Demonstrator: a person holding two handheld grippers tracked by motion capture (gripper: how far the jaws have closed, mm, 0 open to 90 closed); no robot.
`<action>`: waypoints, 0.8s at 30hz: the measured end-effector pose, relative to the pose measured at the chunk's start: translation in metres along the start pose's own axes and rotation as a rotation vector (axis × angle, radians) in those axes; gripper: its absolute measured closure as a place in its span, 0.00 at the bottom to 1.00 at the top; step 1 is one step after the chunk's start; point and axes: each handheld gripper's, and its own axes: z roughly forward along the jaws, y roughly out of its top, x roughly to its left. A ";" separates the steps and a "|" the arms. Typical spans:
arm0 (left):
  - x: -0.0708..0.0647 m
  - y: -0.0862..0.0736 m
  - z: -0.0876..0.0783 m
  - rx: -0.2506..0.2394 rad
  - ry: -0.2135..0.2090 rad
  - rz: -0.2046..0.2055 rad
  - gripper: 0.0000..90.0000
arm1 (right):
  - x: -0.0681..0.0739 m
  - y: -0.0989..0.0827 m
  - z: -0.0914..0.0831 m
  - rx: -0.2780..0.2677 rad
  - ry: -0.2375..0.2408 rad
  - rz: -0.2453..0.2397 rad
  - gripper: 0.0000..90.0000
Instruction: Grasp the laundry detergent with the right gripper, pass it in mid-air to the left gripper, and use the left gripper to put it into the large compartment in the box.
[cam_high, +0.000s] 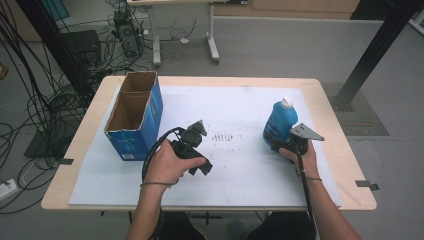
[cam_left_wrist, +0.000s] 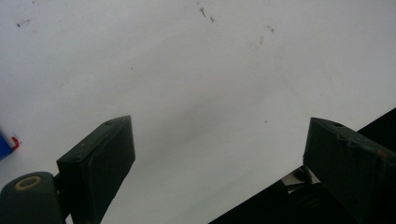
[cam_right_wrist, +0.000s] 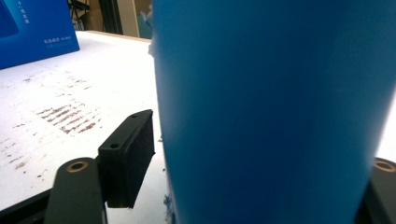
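Blue plastic marks the bottle (cam_high: 279, 122), which stands upright with a white cap (cam_high: 286, 103) on the right part of the white sheet (cam_high: 240, 105) that covers the wooden bench (cam_high: 327, 100). The right gripper (cam_high: 280, 142) sits low against the bottle's near side, held in the person's right hand (cam_high: 300, 155), with its grey three-cornered plate (cam_high: 305, 132) on top. In the right gripper view the bottle's blue wall rises between the two black jaws — the left pad (cam_right_wrist: 133, 154) stands just beside it with a thin gap showing, while the right pad is hidden behind the bottle, so whether the jaws press on it I cannot tell. The left gripper (cam_high: 197, 145) lies near the middle of the sheet in the person's left hand (cam_high: 167, 162), well apart from the bottle. Its jaws stand wide open with nothing between them; in the left gripper view bare white sheet shows between the pads (cam_left_wrist: 100, 158). A blue cardboard box (cam_high: 137, 120), open at the top and split into two compartments, stands at the left end of the sheet. Between the two grippers a patch of dark scuff marks (cam_high: 222, 136) stains the sheet — the same marks show at the left of the right gripper view.
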 end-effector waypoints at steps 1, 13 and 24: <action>0.000 0.000 0.001 0.000 0.001 0.000 0.10 | 0.000 0.000 0.000 0.000 -0.001 0.000 0.32; 0.000 -0.002 0.001 -0.002 -0.002 -0.007 0.10 | 0.000 0.001 0.000 0.001 -0.011 0.002 0.38; 0.000 -0.002 0.003 0.001 -0.005 -0.009 0.10 | -0.001 0.002 -0.002 -0.004 -0.022 0.006 0.43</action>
